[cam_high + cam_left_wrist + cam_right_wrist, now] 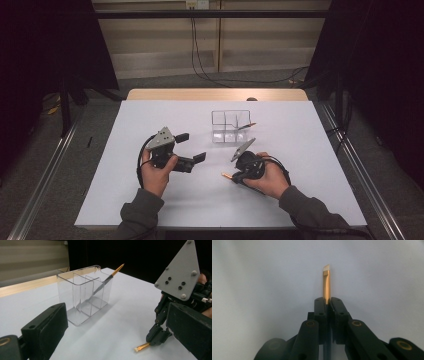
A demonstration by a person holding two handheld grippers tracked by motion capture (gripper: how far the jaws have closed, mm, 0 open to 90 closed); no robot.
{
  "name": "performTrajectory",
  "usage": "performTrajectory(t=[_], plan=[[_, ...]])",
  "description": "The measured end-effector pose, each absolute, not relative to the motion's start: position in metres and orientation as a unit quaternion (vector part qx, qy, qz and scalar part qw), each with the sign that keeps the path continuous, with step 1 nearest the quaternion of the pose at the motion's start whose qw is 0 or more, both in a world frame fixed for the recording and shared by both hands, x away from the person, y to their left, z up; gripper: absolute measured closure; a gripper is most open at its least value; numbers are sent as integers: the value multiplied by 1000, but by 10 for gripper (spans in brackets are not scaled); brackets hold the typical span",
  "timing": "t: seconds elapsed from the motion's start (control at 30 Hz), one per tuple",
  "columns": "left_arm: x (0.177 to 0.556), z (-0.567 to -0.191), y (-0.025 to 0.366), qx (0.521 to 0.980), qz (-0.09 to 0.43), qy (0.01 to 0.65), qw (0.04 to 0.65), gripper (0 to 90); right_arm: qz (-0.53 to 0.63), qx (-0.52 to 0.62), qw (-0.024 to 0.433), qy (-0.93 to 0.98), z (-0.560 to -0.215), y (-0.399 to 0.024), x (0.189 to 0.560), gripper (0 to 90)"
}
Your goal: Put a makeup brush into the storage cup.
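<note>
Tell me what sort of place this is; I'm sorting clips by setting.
Probably a lab recording bench: a white table between dark curtains, cables on the floor, and a clear organizer as the prop.

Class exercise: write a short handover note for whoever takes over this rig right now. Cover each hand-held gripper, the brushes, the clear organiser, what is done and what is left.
Left hand-held gripper: open, holding nothing, beside the organiser.
Right hand-held gripper: shut on a gold brush, bristle end sticking out past the jaws, low over the white table.
Clear organiser: upright mid-table, one brush already leaning inside it.
Done: one brush stowed, second one gripped.
Left, probably: carry the gripped brush to the organiser and drop it in.
</note>
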State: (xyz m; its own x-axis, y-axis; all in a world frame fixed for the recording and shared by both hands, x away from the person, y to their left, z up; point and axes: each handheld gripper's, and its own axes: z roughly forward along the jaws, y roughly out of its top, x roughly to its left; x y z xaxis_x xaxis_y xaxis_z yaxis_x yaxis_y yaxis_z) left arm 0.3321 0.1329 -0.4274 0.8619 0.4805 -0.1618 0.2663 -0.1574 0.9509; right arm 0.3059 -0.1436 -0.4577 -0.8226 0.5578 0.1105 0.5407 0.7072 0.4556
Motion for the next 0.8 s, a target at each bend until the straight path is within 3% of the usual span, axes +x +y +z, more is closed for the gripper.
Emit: performTrajectory(t=[0.57,0.8], plan=[[331,-426,134,755,95,251,598,38,350,335,39,874,-443,-162,312,849],[331,-426,134,755,98,253,597,37,397,346,70,847,-438,-170,312,849]])
